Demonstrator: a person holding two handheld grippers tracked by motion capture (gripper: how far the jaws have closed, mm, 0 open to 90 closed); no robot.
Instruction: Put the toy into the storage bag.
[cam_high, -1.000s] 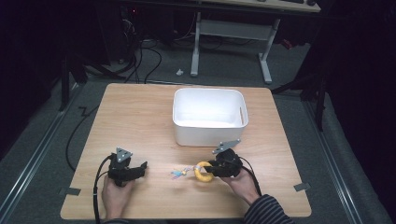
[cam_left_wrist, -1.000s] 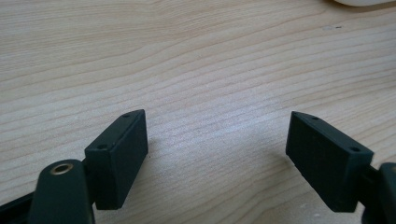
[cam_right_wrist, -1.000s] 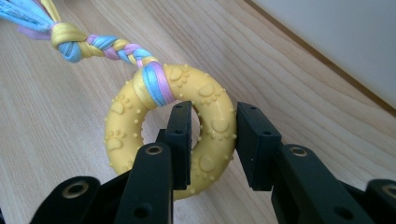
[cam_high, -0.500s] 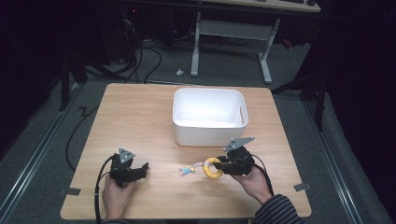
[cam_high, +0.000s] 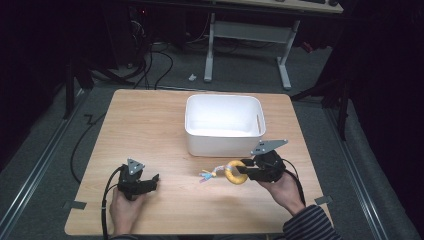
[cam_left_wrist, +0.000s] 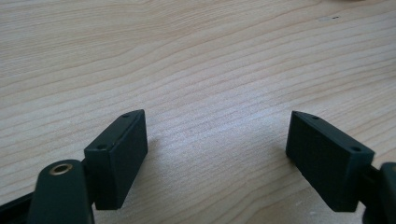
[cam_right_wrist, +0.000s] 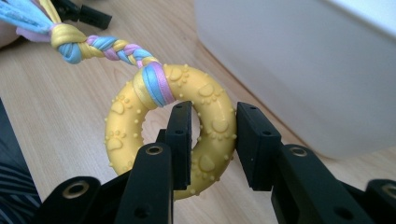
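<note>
- The yellow knobbly rubber ring with a braided pastel rope tail (cam_right_wrist: 201, 121) is pinched on one side by the right gripper (cam_high: 248, 171), near the worktop's front right corner, just before the white plastic bin (cam_high: 224, 123).
- The left gripper (cam_left_wrist: 215, 154) rests near the front left corner, jaws wide, nothing between them.
- The light wooden worktop (cam_high: 150, 130) stands on grey floor; a grey-legged desk (cam_high: 247, 35) and cables lie beyond in darkness.

White bin (cam_high: 224, 142) walling the table's (cam_high: 150, 125) far middle, bare wood left of it, yellow ring toy (cam_high: 235, 173) just before its front wall
</note>
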